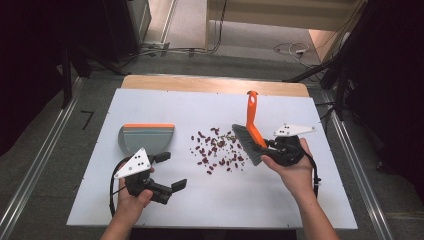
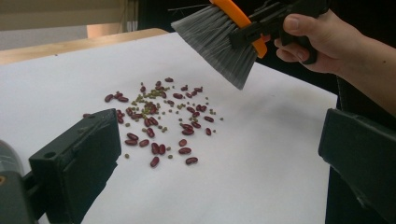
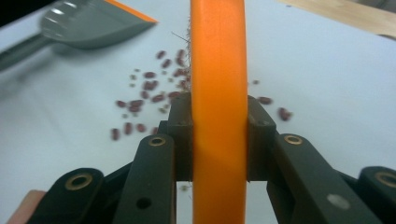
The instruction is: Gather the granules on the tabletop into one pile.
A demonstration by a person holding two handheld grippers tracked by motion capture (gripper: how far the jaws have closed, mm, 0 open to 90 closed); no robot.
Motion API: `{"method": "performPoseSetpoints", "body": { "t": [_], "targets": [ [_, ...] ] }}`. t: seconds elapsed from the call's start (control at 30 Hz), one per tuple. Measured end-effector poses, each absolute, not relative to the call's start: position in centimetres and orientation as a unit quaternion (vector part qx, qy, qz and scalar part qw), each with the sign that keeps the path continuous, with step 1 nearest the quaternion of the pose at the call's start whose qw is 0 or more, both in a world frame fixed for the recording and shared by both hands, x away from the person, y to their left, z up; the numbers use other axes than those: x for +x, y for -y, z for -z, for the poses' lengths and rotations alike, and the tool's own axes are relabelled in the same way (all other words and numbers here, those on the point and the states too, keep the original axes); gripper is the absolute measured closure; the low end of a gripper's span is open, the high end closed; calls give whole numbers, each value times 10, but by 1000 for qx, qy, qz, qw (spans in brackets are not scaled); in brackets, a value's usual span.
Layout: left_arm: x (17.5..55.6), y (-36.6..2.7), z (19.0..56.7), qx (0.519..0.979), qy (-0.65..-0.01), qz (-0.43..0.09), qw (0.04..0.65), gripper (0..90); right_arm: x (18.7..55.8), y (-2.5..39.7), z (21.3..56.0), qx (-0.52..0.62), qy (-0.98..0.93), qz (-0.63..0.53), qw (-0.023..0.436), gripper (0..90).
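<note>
An orange hand brush (image 1: pixel 251 126) with grey bristles (image 2: pixel 215 42) is held lifted over the right side of a scatter of red and green beans (image 1: pixel 216 149). My right gripper (image 1: pixel 270 146) is shut on the brush's orange back (image 3: pixel 218 107), jaws pressed against both sides. A grey dustpan (image 1: pixel 146 136) with an orange lip lies on the white board left of the beans. My left gripper (image 1: pixel 170 171) is open near the front left, just in front of the dustpan, with nothing between its jaws; the beans (image 2: pixel 156 121) lie beyond them.
The white board (image 1: pixel 150 205) covers a wooden table (image 1: pixel 200 82). Dark floor, metal rails and cables surround it. The dustpan (image 3: pixel 88 25) shows at the upper left of the right gripper view.
</note>
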State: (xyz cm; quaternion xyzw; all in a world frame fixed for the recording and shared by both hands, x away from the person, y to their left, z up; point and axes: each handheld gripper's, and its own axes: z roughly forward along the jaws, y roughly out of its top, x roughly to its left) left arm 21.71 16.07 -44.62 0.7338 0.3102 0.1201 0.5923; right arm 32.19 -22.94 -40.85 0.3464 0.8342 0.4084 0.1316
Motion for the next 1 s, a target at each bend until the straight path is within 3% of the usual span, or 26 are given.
{"method": "performPoseSetpoints", "body": {
  "t": [0.23,0.67,1.0],
  "targets": [
    [219,-168,446,732,-319,-129,588,3,344,220,414,353,-857,-321,194,684],
    [213,-180,448,726,-331,-137,587,3,393,199,408,359,-875,-221,239,684],
    [207,-176,453,735,-316,-145,582,3,417,188,434,361,-882,-141,270,684]
  ]
}}
